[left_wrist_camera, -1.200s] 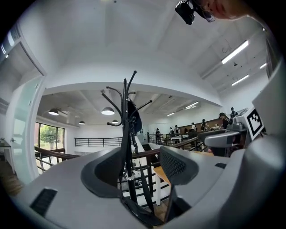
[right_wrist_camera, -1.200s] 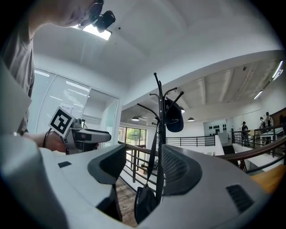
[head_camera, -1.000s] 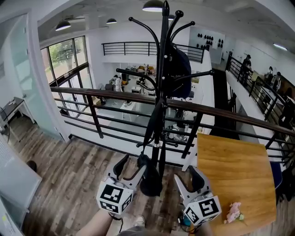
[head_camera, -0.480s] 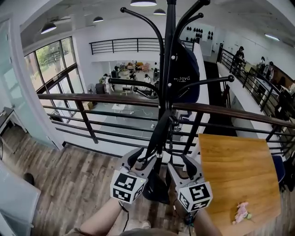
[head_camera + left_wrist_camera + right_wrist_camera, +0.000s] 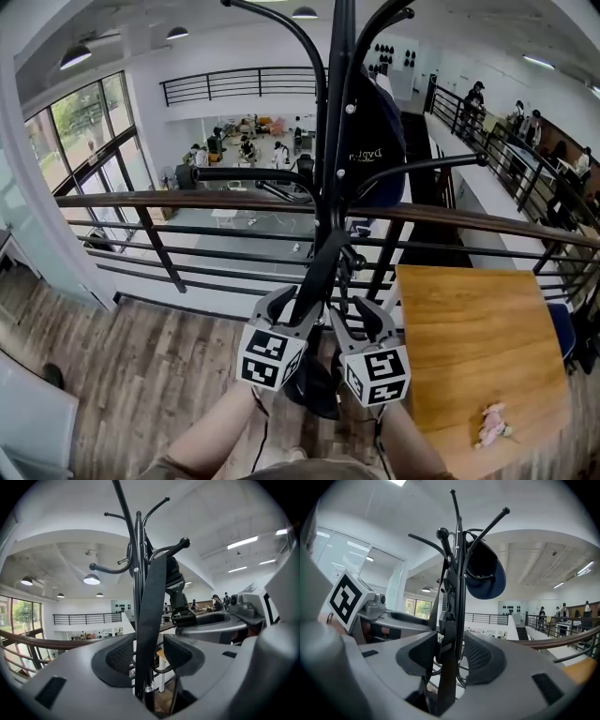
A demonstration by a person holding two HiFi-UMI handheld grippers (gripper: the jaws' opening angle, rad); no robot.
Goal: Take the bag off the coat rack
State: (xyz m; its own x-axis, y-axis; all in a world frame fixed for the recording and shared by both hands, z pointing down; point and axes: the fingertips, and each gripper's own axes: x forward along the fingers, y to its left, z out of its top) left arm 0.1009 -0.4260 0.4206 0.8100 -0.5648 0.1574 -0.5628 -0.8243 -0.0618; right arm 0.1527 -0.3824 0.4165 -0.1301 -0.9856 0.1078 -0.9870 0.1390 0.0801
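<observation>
Hanging high on the far right side of the black coat rack point(image 5: 337, 141), the dark blue bag point(image 5: 377, 141) sat on an upper hook, close against the pole. Its black strap point(image 5: 315, 272) dropped down along the near side of the pole. Both tools were raised to the pole just beside each other. The left tool point(image 5: 295, 309) had its jaws apart with the strap point(image 5: 151, 620) running up between them; a gap showed on the strap's right side. The right tool point(image 5: 356, 317) also had its jaws spread, with the strap point(image 5: 449, 634) and pole standing between them, the bag point(image 5: 487, 571) above. To the right stood a wooden bench point(image 5: 469, 337) with a small pink toy point(image 5: 492, 424) near its near edge. A dark railing point(image 5: 187, 200) ran behind the rack.
</observation>
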